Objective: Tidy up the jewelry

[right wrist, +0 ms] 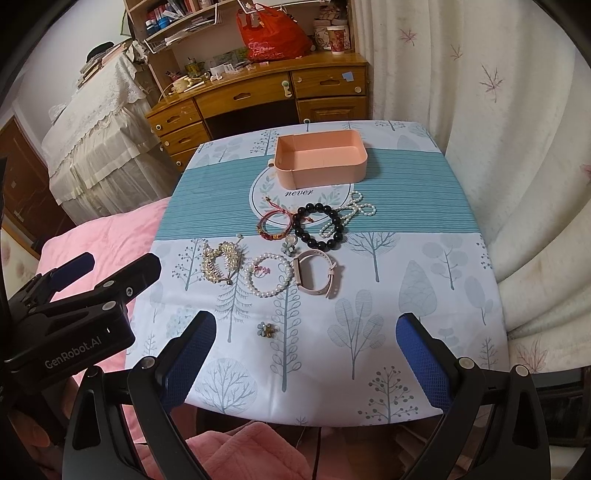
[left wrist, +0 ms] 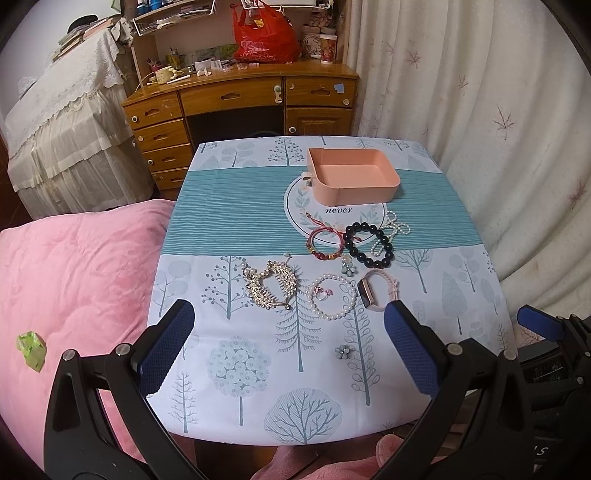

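Observation:
An empty pink tray (left wrist: 391, 173) (right wrist: 354, 155) stands at the table's far side on a round white mat (left wrist: 295, 214). In front of it lie a red cord bracelet (left wrist: 325, 243) (right wrist: 275, 223), a black bead bracelet (left wrist: 369, 240) (right wrist: 321, 225), a small pearl strand (left wrist: 393, 230) (right wrist: 354, 212), a gold hair comb (left wrist: 271, 286) (right wrist: 221, 262), a white pearl bracelet (left wrist: 332, 297) (right wrist: 271, 275) with a pink ring inside, a pink watch (left wrist: 376, 291) (right wrist: 317, 275) and two flower pieces (left wrist: 343, 350) (right wrist: 267, 329). My left gripper (left wrist: 288, 349) and right gripper (right wrist: 306, 354) are open and empty over the near table edge.
The table has a tree-print cloth (left wrist: 229, 206). A pink quilt (left wrist: 74, 277) lies to the left, a white curtain (left wrist: 498, 129) to the right. A wooden desk (left wrist: 240, 99) with a red bag (left wrist: 264, 35) stands behind. The left gripper's body shows in the right wrist view (right wrist: 74, 306).

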